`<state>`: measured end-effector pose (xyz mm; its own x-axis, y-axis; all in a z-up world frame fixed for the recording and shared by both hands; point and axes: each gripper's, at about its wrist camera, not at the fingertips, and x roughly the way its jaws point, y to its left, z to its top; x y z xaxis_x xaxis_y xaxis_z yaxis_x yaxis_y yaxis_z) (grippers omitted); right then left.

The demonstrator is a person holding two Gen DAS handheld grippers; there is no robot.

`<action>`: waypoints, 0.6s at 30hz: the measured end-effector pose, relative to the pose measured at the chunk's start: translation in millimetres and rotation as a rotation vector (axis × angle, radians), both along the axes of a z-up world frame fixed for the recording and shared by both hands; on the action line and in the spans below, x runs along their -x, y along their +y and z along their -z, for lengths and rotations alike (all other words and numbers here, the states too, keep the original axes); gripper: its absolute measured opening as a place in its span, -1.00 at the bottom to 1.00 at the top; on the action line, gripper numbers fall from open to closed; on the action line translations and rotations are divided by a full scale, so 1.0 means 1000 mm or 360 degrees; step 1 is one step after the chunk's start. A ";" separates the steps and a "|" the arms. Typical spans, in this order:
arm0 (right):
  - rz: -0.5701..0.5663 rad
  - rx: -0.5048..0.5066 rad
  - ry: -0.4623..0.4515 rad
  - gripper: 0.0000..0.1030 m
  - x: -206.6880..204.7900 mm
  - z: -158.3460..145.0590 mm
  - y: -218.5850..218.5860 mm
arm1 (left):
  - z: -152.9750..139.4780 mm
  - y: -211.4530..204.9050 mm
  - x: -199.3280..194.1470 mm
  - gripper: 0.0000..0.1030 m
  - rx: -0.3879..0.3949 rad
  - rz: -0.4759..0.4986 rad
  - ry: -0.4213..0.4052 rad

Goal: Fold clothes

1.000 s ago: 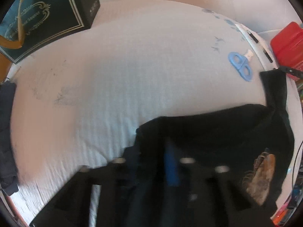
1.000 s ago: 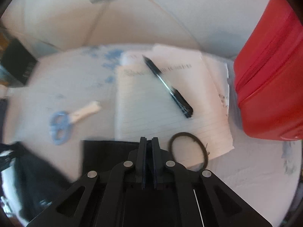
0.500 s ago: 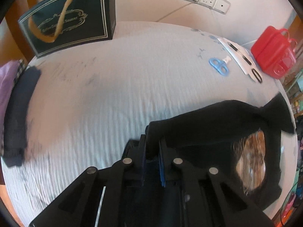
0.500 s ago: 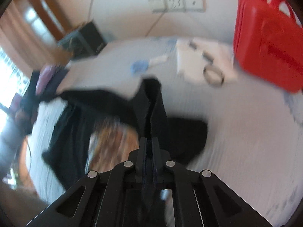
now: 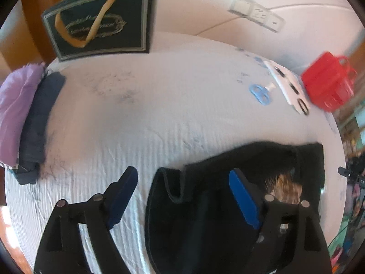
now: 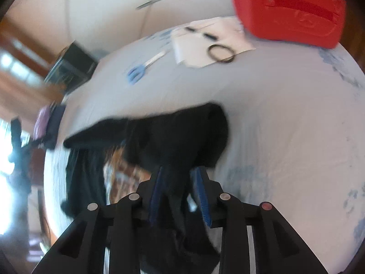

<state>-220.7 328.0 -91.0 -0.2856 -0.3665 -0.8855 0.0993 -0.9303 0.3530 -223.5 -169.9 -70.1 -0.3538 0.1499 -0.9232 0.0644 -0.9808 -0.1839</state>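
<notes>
Left wrist view: left claw (image 5: 183, 196) spread wide over black garment (image 5: 205, 217); right claw (image 6: 180, 194) part-open around it.

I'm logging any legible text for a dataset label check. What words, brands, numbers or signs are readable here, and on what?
Nothing can be read in either view.
Dark gift bag: gold script inside an ornate oval, too blurred to read.
Paper sheets: faint marks, too small and blurred to read.
Black garment: a brown printed graphic, no letters legible.
Red case: raised markings, unreadable.
Wall socket strip: no readable label.
</notes>
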 end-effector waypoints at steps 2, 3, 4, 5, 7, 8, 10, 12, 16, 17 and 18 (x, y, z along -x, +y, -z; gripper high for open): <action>0.0080 -0.0009 -0.0041 -0.38 0.021 0.006 0.005 | 0.014 0.000 0.009 0.60 0.0000 -0.0018 -0.0078; 0.0110 -0.0002 -0.0066 -0.38 0.030 0.010 0.008 | 0.021 0.001 0.013 0.60 0.0000 -0.0024 -0.0118; 0.0141 0.0005 -0.0092 -0.35 0.038 0.014 0.011 | 0.030 0.003 0.018 0.60 0.0002 -0.0018 -0.0162; 0.0174 0.0009 -0.0118 -0.30 0.049 0.021 0.012 | 0.041 0.007 0.021 0.60 0.0010 -0.0005 -0.0207; 0.0195 0.0019 -0.0151 -0.18 0.063 0.029 0.011 | 0.055 0.013 0.026 0.60 0.0018 0.0017 -0.0253; 0.0208 0.0005 -0.0172 -0.03 0.071 0.035 0.009 | 0.061 0.015 0.028 0.60 0.0023 0.0029 -0.0273; 0.0217 -0.0019 -0.0199 0.17 0.084 0.046 0.005 | 0.070 0.023 0.030 0.25 0.0052 0.0078 -0.0292; 0.0218 -0.0020 -0.0226 0.20 0.094 0.057 -0.001 | 0.073 0.030 0.030 -0.28 0.0136 0.0127 -0.0261; 0.0008 -0.0170 -0.0268 -0.92 0.103 0.074 -0.031 | 0.066 0.036 0.033 -0.69 0.0293 0.0132 -0.0125; -0.0018 -0.0228 -0.0181 -0.93 0.105 0.067 -0.035 | 0.062 0.037 0.037 -0.69 0.0323 0.0108 -0.0063; -0.0012 -0.0255 -0.0086 -0.93 0.106 0.057 -0.035 | 0.058 0.037 0.040 -0.69 0.0350 0.0085 -0.0004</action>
<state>-327.1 293.0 -148.1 -0.2337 -0.2216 -0.9467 0.0915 -0.9744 0.2055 -263.8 -133.0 -128.5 -0.3487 -0.0369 -0.9365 0.0118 -0.9993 0.0350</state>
